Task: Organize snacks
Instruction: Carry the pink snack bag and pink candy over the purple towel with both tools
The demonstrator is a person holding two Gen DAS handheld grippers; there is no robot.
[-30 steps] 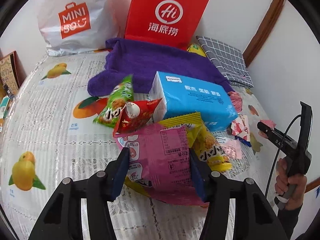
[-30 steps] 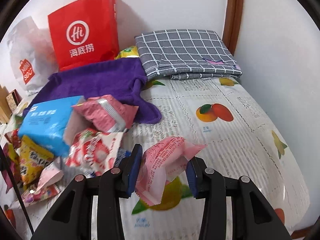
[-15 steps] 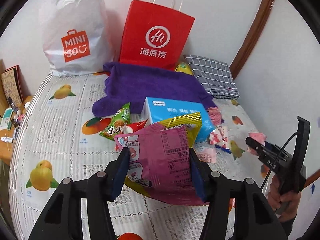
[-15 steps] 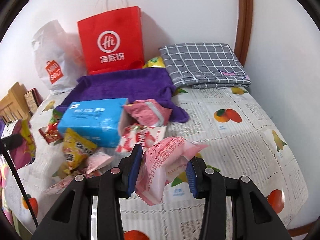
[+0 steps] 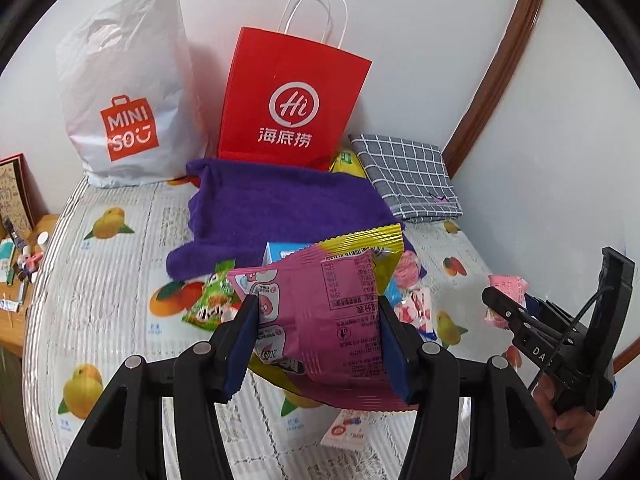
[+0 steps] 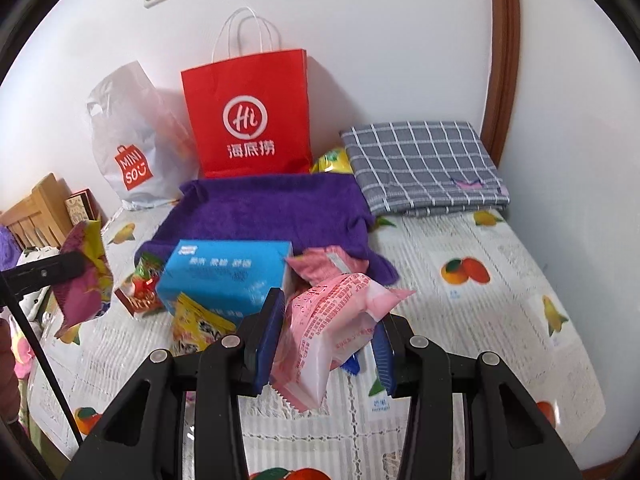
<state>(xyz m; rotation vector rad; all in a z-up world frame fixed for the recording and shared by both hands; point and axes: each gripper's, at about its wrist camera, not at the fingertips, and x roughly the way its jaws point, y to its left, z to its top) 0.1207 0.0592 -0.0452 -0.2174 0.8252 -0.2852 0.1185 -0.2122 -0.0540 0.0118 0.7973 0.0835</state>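
Left claw (image 5: 316, 344) is clamped on 2 snack packets at once: a magenta packet (image 5: 332, 320) in front and a yellow packet (image 5: 372, 240) behind it, both held up above the worktop (image 5: 120, 280), which has a fruit-print cover. Right claw (image 6: 326, 340) is clamped on a light pink packet (image 6: 336, 320), also lifted off the cover; in the left wrist view this claw shows at the right edge, with a hand (image 5: 572, 428) under it.

Other snacks lie in a loose pile near the middle of the worktop: a blue box (image 6: 224, 276), a small red packet (image 6: 140, 292) at its left side, a yellow-orange packet (image 6: 200, 324) in front of it and a pink packet (image 6: 324, 264) touching its right end. Behind the pile lies a purple towel (image 6: 272, 212). A red paper bag (image 6: 248, 116) and a white plastic bag (image 6: 128, 148) stand against the wall. A grey checked cloth (image 6: 420, 164) is folded in the far right corner.
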